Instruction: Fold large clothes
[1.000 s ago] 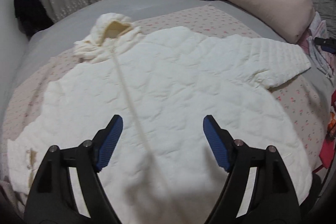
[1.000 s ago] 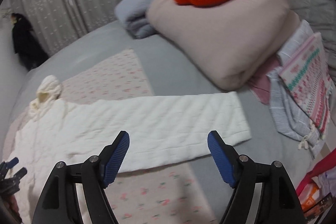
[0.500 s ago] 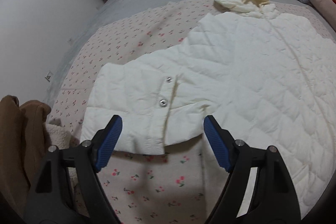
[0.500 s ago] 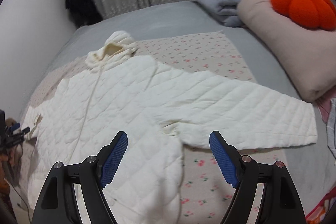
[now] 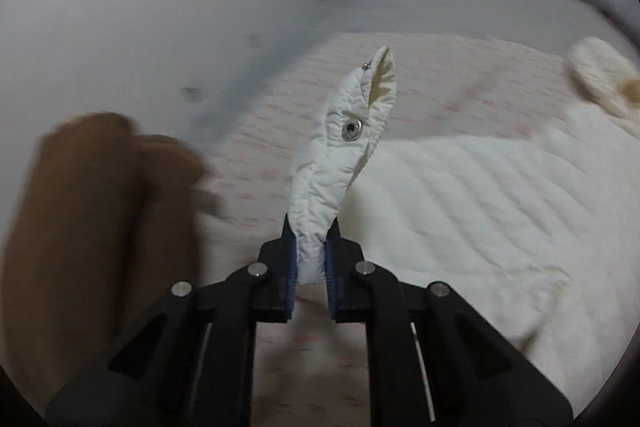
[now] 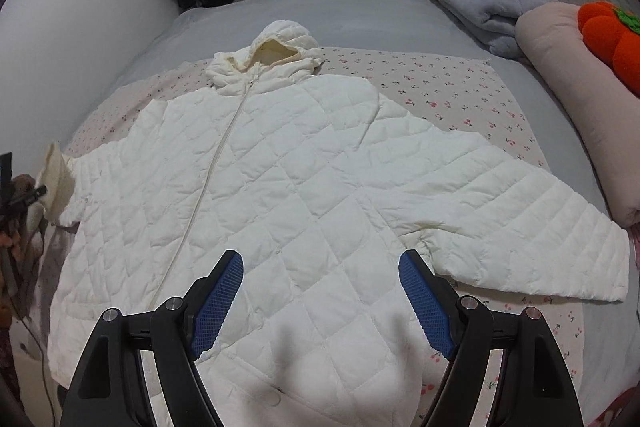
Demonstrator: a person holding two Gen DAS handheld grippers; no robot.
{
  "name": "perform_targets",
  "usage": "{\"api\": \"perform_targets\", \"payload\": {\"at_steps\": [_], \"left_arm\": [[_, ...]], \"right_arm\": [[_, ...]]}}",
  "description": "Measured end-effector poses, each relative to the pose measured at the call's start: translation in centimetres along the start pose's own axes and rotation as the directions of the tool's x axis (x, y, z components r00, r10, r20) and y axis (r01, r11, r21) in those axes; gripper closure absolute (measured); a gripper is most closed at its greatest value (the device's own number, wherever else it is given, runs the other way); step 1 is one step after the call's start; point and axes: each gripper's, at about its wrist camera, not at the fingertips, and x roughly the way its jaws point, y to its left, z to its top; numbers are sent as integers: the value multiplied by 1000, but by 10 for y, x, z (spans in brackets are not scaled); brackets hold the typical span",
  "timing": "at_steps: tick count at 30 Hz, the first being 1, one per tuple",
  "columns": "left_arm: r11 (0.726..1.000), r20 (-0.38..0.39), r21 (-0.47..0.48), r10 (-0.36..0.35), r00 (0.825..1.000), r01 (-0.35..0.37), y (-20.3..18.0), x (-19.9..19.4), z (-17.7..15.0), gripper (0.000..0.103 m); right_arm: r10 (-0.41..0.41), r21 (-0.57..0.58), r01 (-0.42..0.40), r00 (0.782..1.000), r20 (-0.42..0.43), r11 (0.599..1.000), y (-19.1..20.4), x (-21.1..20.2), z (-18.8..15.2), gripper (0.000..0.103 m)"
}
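Left gripper (image 5: 311, 259) jaws clamped on white quilted jacket (image 5: 460, 195) cuff (image 5: 344, 151), cuff lifted upright, snap button (image 5: 351, 127) facing camera. Jacket body spread on floral sheet (image 5: 440, 75). Brown garment (image 5: 100, 211) at left, blurred.

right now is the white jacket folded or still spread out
Mostly spread: the white jacket lies flat, zipped, right sleeve outstretched. Only the left cuff is lifted, pinched in the left gripper.

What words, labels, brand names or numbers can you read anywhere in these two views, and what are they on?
None can be read. The white quilted jacket shows no label or print. A metal snap on the cuff held in the left gripper may carry embossing, but it is too small to read.
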Motion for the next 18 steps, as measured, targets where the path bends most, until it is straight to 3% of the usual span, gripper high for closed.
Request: {"api": "perform_targets", "payload": {"at_steps": [1, 3, 4, 5, 6, 8, 11, 12, 14, 16, 18], "left_arm": [[993, 32, -68, 98, 995, -96, 14, -4, 8, 81], [956, 77, -203, 233, 969, -214, 40, -15, 20, 51], [940, 98, -255, 259, 961, -227, 48, -23, 24, 27], [935, 133, -282, 258, 957, -213, 51, -31, 26, 21], [940, 162, -282, 244, 956, -192, 49, -38, 28, 21], [965, 188, -231, 170, 967, -125, 31, -46, 32, 20], [993, 149, -76, -73, 986, 86, -18, -40, 40, 20], [986, 116, -17, -160, 980, 163, -41, -39, 41, 20], [942, 39, 88, -327, 944, 323, -89, -36, 43, 20], [897, 2, 186, -409, 912, 402, -138, -40, 44, 20], [864, -16, 267, -439, 898, 427, -183, -46, 47, 20]], "right_arm": [[2, -3, -2, 1000, -2, 1000, 2, 2, 1, 21], [6, -12, -6, 1000, -10, 1000, 7, 8, 4, 21], [7, -19, -7, 1000, -15, 1000, 10, 12, 6, 21], [7, -24, -7, 1000, -18, 1000, 12, 15, 8, 21], [7, -29, -8, 1000, -21, 1000, 14, 18, 11, 21], [4, -43, -5, 1000, -28, 999, 20, 25, 20, 21], [17, -73, -20, 999, -34, 997, 33, 36, 40, 21], [28, -79, -31, 999, -37, 996, 37, 41, 46, 21], [50, -91, -54, 998, -42, 994, 45, 53, 64, 21], [59, -92, -62, 998, -37, 994, 50, 66, 82, 21], [51, -84, -53, 998, -33, 995, 50, 82, 102, 21]]}}
